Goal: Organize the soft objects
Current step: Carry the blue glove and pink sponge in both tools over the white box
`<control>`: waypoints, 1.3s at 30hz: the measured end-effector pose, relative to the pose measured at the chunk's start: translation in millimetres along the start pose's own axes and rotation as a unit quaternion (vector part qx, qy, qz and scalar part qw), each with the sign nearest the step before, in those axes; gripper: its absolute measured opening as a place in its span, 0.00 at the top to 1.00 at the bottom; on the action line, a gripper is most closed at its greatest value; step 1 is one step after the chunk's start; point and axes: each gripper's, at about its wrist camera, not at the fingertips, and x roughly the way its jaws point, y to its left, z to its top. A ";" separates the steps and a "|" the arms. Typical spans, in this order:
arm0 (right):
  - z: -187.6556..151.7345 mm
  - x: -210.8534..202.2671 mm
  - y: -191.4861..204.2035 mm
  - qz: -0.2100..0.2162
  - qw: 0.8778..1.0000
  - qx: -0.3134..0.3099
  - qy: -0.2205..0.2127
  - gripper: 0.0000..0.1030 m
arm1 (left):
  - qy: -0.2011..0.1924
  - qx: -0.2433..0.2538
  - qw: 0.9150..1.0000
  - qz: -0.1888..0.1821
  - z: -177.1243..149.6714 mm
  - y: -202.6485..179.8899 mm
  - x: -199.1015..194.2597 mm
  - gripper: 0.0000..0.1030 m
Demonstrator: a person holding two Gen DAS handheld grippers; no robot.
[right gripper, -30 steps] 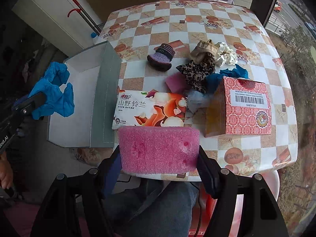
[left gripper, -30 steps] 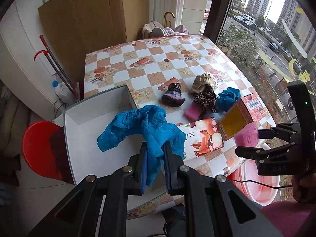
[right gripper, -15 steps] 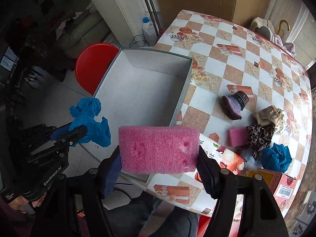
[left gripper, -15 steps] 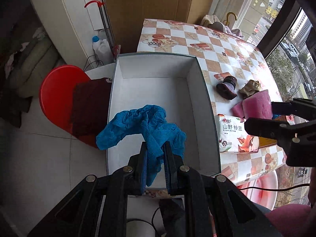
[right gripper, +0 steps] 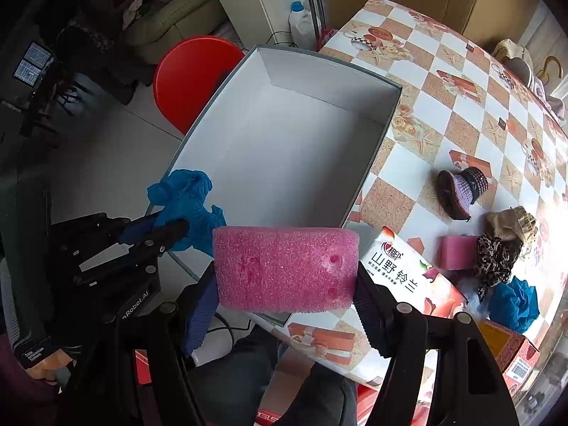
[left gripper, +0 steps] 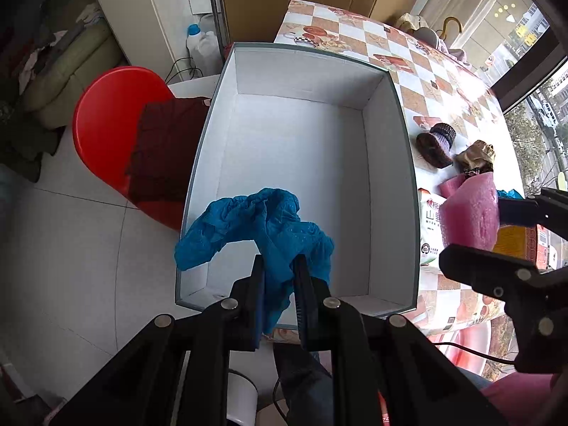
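- We see the left gripper [left gripper: 278, 266] clamped tight on a crumpled blue cloth [left gripper: 262, 220], its 2 jaws nearly together with the fabric pinched between them.
- The blue cloth bunches above the jaws and hangs over the near left corner of the white box [left gripper: 305, 71], part of it spilling past the box wall toward the floor side.
- In the right wrist view the same cloth [right gripper: 184, 195] sits at the box's near left edge, gripped by the left gripper [right gripper: 167, 229].
- The right gripper [right gripper: 284, 284] holds a pink foam block [right gripper: 284, 266] across its width; the jaws stand wide apart, each pad pressed on 1 end of the block.
- From the left wrist view the foam block [left gripper: 472, 209] is beside the box's right wall, over the table edge, held by the right gripper [left gripper: 497, 230].
- The white box [right gripper: 284, 149] lies open with a bare floor, at the table's left end.
- On the checkered table [right gripper: 461, 53] we see a tissue pack [right gripper: 408, 277] just beside the box.
- Farther right lie a small knitted hat [right gripper: 461, 191], a second pink foam piece [right gripper: 458, 252], a leopard-print cloth [right gripper: 497, 262], a tan cloth [right gripper: 511, 223] and another blue cloth [right gripper: 513, 301], bunched close together.
- A red patterned carton [right gripper: 514, 355] stands at the table's near right edge.
- A red chair [left gripper: 106, 120] with a dark red cloth [left gripper: 167, 149] on it stands left of the box.
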 end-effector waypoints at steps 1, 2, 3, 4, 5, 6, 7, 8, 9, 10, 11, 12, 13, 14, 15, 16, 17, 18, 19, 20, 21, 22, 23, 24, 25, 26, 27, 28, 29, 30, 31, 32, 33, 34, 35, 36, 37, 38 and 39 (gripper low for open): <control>-0.6 0.6 -0.5 0.001 1.000 0.001 0.002 0.31 | 0.002 0.000 1.000 0.002 -0.1 0.1 1.3 0.84; -0.8 0.9 -0.5 0.002 1.000 0.000 0.003 0.31 | 0.005 0.000 1.000 0.003 -0.3 0.0 2.5 0.84; -0.7 1.1 -0.6 0.002 1.000 0.000 0.004 0.31 | 0.007 -0.002 1.000 0.002 -0.3 0.3 3.5 0.84; -0.4 0.8 -0.4 0.002 1.000 -0.001 0.005 0.31 | 0.008 -0.003 1.000 0.002 -0.3 0.6 4.5 0.84; 1.2 1.1 0.5 0.002 1.000 -0.001 0.004 0.31 | 0.009 -0.005 1.000 0.001 0.0 0.6 5.4 0.84; 1.6 1.2 0.7 0.002 1.000 -0.002 0.005 0.31 | 0.010 -0.005 1.000 0.000 0.8 0.5 6.4 0.84; 2.2 1.6 1.1 0.002 1.000 -0.003 0.005 0.31 | 0.011 -0.005 1.000 0.001 1.0 0.4 7.0 0.84; 2.9 2.2 1.7 0.002 1.000 -0.004 0.006 0.31 | 0.012 -0.005 1.000 0.001 0.9 0.2 7.6 0.84; 3.2 2.6 2.2 0.003 1.000 -0.005 0.007 0.31 | 0.012 -0.005 1.000 0.001 0.9 0.2 8.2 0.84; 3.6 2.9 2.9 0.003 1.000 -0.005 0.008 0.31 | 0.013 -0.005 1.000 0.001 0.9 0.2 8.7 0.84; 4.1 3.2 3.4 0.003 1.000 -0.006 0.008 0.31 | 0.014 -0.005 1.000 0.001 1.1 0.6 9.4 0.84; 4.4 3.5 3.7 0.003 1.000 -0.007 0.008 0.31 | 0.015 -0.005 1.000 0.001 1.1 1.0 9.9 0.84; 4.7 4.0 4.1 0.003 1.000 -0.008 0.009 0.31 | 0.015 -0.005 1.000 0.001 1.1 1.3 10.4 0.84; 4.9 4.3 4.5 0.003 1.000 -0.009 0.009 0.31 | 0.016 -0.005 1.000 0.002 1.2 1.6 11.2 0.84; 5.0 4.6 4.5 0.004 1.000 -0.009 0.010 0.31 | 0.017 -0.005 1.000 0.002 1.4 2.3 12.2 0.84; 5.2 5.0 4.4 0.004 1.000 -0.009 0.010 0.31 | 0.018 -0.005 1.000 0.002 1.6 2.9 13.2 0.84; 5.7 5.4 4.4 0.004 1.000 -0.008 0.011 0.31 | 0.019 -0.005 1.000 0.002 1.7 3.1 14.1 0.84; 5.9 5.8 4.5 0.004 1.000 -0.008 0.011 0.31 | 0.020 -0.005 1.000 0.002 1.7 3.3 14.8 0.84; 6.2 6.0 4.6 0.004 1.000 -0.008 0.012 0.31 | 0.021 -0.006 1.000 0.002 1.7 3.4 15.7 0.84; 6.5 6.4 4.7 0.004 1.000 -0.008 0.012 0.31 | 0.022 -0.006 1.000 0.002 1.7 3.5 16.7 0.84; 6.8 6.8 4.9 0.005 1.000 -0.008 0.013 0.31 | 0.023 -0.005 1.000 0.003 1.5 3.8 17.9 0.84; 7.1 7.1 5.1 0.004 1.000 -0.009 0.014 0.31 | 0.025 -0.005 1.000 0.003 1.5 3.4 19.0 0.84; 7.1 7.7 5.4 0.004 1.000 -0.010 0.014 0.31 | 0.026 -0.005 1.000 0.004 1.5 3.3 20.2 0.84; 7.3 8.1 5.7 0.004 1.000 -0.010 0.015 0.31 | 0.027 -0.005 1.000 0.004 1.2 2.9 21.5 0.84; 7.6 8.6 6.0 0.003 1.000 -0.011 0.015 0.31 | 0.029 -0.004 1.000 0.004 1.2 2.6 22.6 0.84; 8.0 9.0 6.2 0.002 1.000 -0.012 0.015 0.31 | 0.029 -0.004 1.000 0.005 1.3 2.3 23.7 0.84; 8.6 9.3 6.4 0.000 1.000 -0.013 0.015 0.31 | 0.031 -0.003 1.000 0.006 1.3 2.0 25.2 0.84; 9.3 9.9 6.8 -0.002 1.000 -0.015 0.015 0.31 | 0.032 -0.003 0.999 0.007 1.2 1.7 26.5 0.84; 10.5 10.8 7.8 -0.005 1.000 -0.017 0.015 0.31 | 0.033 -0.002 0.999 0.008 1.2 1.4 27.8 0.84; 11.4 11.7 8.9 -0.009 1.000 -0.021 0.014 0.31 | 0.034 -0.001 0.999 0.009 1.0 1.1 29.3 0.84; 12.2 12.7 10.1 -0.013 0.999 -0.026 0.013 0.31 | 0.035 0.000 0.999 0.010 1.2 1.0 31.0 0.84; 13.2 13.8 11.4 -0.017 0.999 -0.031 0.012 0.31 | 0.037 0.001 0.999 0.011 1.4 0.7 32.7 0.84; 14.3 15.1 13.0 -0.022 0.999 -0.037 0.010 0.31 | 0.038 0.002 0.999 0.013 1.3 0.3 34.5 0.84; 15.2 16.7 14.6 -0.027 0.999 -0.044 0.009 0.31 | 0.039 0.002 0.999 0.014 1.1 0.2 36.2 0.84; 16.5 18.8 15.9 -0.030 0.998 -0.050 0.009 0.31 | 0.040 0.003 0.999 0.015 0.8 0.2 37.9 0.84; 17.7 21.2 16.9 -0.032 0.998 -0.053 0.009 0.31 | 0.041 0.004 0.999 0.016 0.3 0.3 39.4 0.84; 18.9 23.3 17.4 -0.033 0.998 -0.056 0.010 0.31 | 0.043 0.005 0.999 0.018 0.0 0.6 41.2 0.84; 20.2 26.0 18.2 -0.036 0.998 -0.059 0.011 0.31 | 0.045 0.005 0.999 0.019 -0.3 0.9 42.9 0.84; 21.5 28.3 18.4 -0.038 0.997 -0.061 0.012 0.31 | 0.047 0.004 0.999 0.020 -0.6 1.4 44.4 0.84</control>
